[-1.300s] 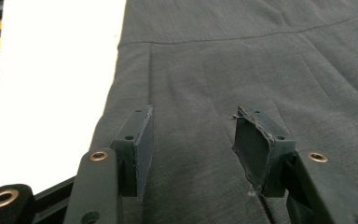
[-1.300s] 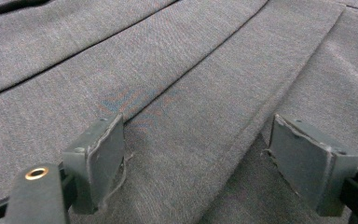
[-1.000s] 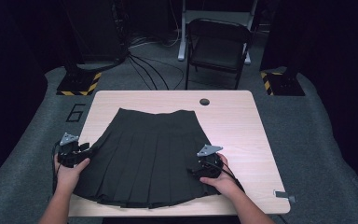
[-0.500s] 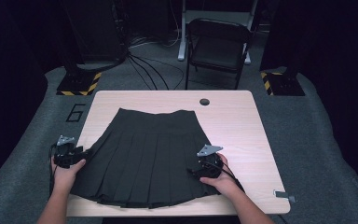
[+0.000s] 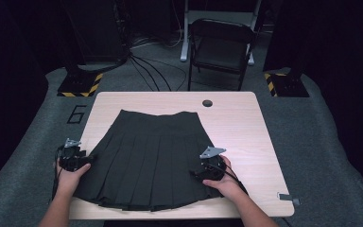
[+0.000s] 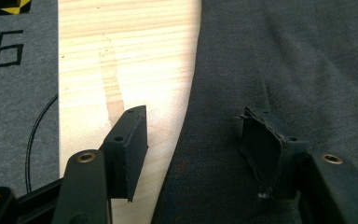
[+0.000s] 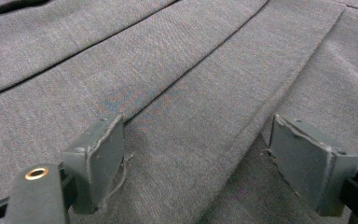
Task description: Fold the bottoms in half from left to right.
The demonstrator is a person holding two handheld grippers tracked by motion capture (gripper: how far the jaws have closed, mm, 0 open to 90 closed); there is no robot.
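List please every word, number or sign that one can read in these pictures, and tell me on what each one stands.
"6": a black number on the grey floor mat left of the table, seen at in the high view and at in the left gripper view.
Yellow-and-black hazard stripes, no words: on the floor plates at and.
The black skirt shows no readable label.

1. A light wood table point(image 5: 246, 123) stands on grey carpet point(image 5: 321, 142); a round cable hole point(image 5: 207, 103) sits near its far edge.
2. Beyond the table's far edge stands a dark folding chair point(image 5: 222, 49).
3. Black cables point(image 5: 146, 71) run across the floor left of the chair.
4. Two bases with yellow-black hazard stripes point(image 5: 80, 85) flank the table's far corners.
5. A black figure "6" point(image 5: 77, 114) marks the carpet just left of the table.
6. The surroundings beyond the carpet are dark.
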